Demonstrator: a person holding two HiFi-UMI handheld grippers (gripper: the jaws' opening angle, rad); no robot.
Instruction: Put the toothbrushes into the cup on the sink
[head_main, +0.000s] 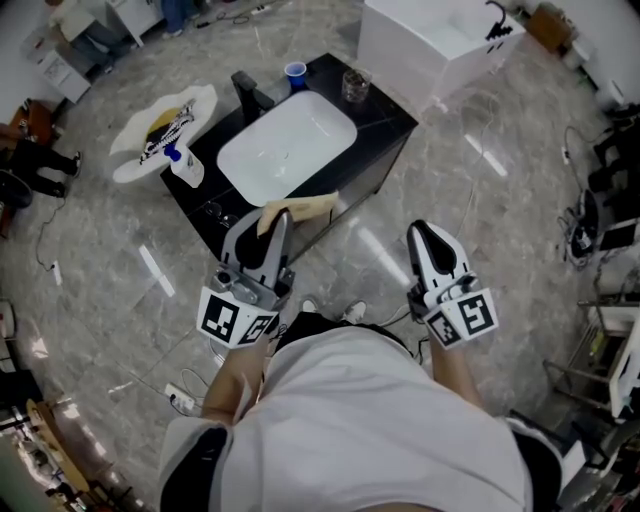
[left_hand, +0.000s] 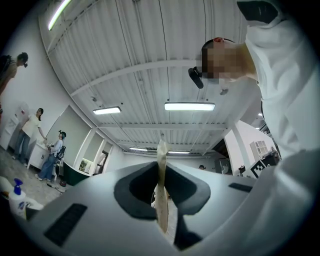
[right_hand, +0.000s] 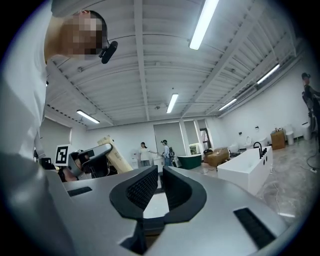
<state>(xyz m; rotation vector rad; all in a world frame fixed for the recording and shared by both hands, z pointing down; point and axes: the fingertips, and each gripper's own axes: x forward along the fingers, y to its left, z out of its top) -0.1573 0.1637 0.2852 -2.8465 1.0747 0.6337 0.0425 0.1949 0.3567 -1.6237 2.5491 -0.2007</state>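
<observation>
A blue cup (head_main: 295, 72) stands at the back of the black counter (head_main: 385, 120), behind the white sink basin (head_main: 285, 145) and beside the dark faucet (head_main: 250, 95). My left gripper (head_main: 280, 215) is held near the counter's front edge, shut on a thin, flat beige piece (head_main: 305, 206). In the left gripper view that piece (left_hand: 161, 165) stands edge-on between the pads and points up toward the ceiling. My right gripper (head_main: 422, 228) hangs over the floor to the right of the counter, with a narrow gap between its pads (right_hand: 141, 187) and nothing in it. I can make out no single toothbrush.
A clear glass (head_main: 355, 85) sits at the counter's back right and a soap bottle (head_main: 185, 165) at its left end. A white and yellow thing (head_main: 160, 130) lies left of the counter. A white tub (head_main: 430, 40) stands beyond. Cables and a power strip (head_main: 180, 400) lie on the floor.
</observation>
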